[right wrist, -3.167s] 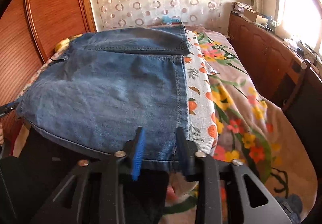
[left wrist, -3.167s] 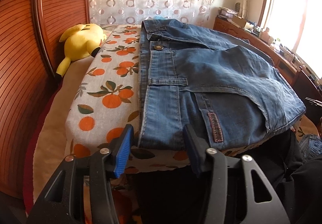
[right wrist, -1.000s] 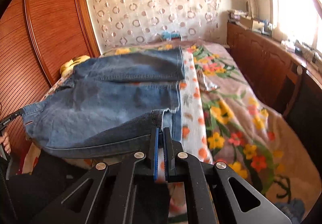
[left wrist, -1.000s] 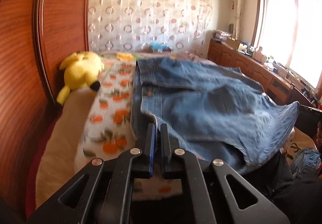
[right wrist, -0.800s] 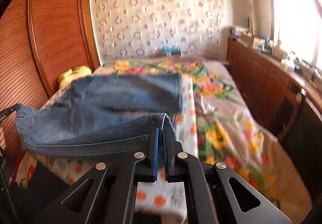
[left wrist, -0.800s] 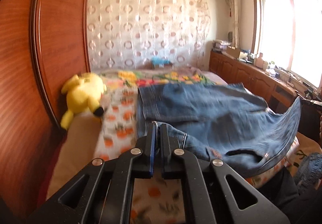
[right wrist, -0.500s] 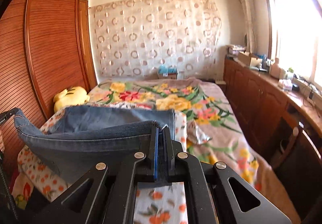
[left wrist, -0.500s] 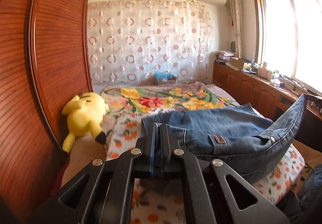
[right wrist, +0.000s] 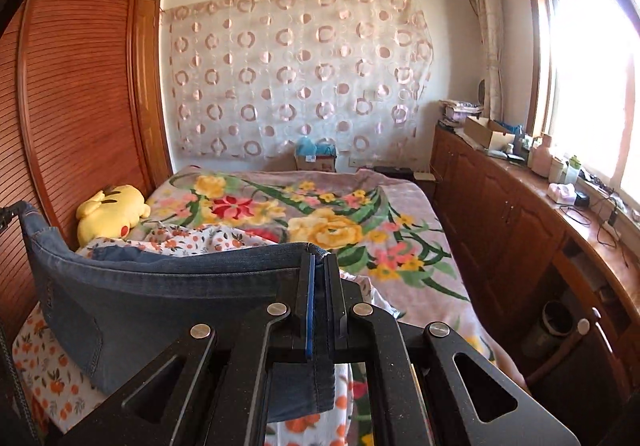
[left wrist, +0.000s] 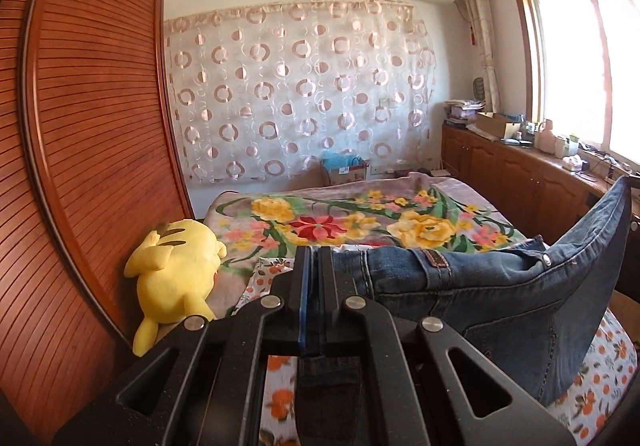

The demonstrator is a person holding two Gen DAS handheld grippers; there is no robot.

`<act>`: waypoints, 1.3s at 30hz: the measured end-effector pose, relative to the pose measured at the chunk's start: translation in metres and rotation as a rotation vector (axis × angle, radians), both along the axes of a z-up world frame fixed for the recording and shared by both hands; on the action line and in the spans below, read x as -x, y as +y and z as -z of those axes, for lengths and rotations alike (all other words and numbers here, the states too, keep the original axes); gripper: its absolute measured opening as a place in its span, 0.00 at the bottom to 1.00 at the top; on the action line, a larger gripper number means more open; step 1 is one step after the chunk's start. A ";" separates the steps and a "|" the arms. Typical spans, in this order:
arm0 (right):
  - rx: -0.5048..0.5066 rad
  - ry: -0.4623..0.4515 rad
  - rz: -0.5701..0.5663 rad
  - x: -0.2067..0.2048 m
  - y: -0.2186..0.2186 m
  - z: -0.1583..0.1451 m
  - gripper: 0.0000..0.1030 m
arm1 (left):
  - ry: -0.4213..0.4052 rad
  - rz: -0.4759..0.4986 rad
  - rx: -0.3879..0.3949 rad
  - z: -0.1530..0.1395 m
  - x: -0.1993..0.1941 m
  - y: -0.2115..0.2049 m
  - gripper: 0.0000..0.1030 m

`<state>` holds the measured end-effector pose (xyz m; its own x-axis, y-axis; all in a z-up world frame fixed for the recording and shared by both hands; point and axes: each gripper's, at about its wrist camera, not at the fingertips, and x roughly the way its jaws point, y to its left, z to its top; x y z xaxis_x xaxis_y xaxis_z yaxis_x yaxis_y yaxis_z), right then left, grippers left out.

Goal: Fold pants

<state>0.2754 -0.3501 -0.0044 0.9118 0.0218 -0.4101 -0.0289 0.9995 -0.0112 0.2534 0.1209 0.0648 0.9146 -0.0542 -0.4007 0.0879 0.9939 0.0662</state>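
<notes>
Fingers [left wrist: 329, 266] on jeans [left wrist: 500, 286]; rivet only leftward.

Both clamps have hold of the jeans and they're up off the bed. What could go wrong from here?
The left gripper and right gripper each pinch only a thin edge of the jeans, so the heavy denim might slip from the jaws mid-fold. The cloth sags between them, so the fold may land crooked or bunched on the orange-print cloth. A wide swing might brush the yellow plush toy.
</notes>
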 end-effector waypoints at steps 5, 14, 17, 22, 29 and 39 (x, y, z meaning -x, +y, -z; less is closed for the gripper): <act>-0.024 0.035 0.010 -0.030 -0.008 -0.007 0.04 | 0.026 -0.007 -0.023 0.003 -0.038 -0.005 0.04; -0.026 0.136 0.017 -0.107 -0.008 0.007 0.04 | 0.128 -0.011 -0.044 0.038 -0.114 -0.011 0.04; -0.023 0.173 0.014 -0.132 -0.010 0.013 0.04 | 0.180 -0.013 -0.050 0.059 -0.135 -0.010 0.04; 0.001 0.247 0.004 -0.170 -0.007 0.033 0.04 | 0.257 -0.020 -0.053 0.094 -0.163 -0.010 0.04; -0.008 0.312 0.017 -0.203 -0.010 0.052 0.04 | 0.339 -0.009 -0.065 0.126 -0.180 -0.011 0.05; -0.113 0.250 0.026 -0.183 -0.025 0.037 0.21 | 0.333 0.034 -0.023 0.114 -0.163 -0.006 0.35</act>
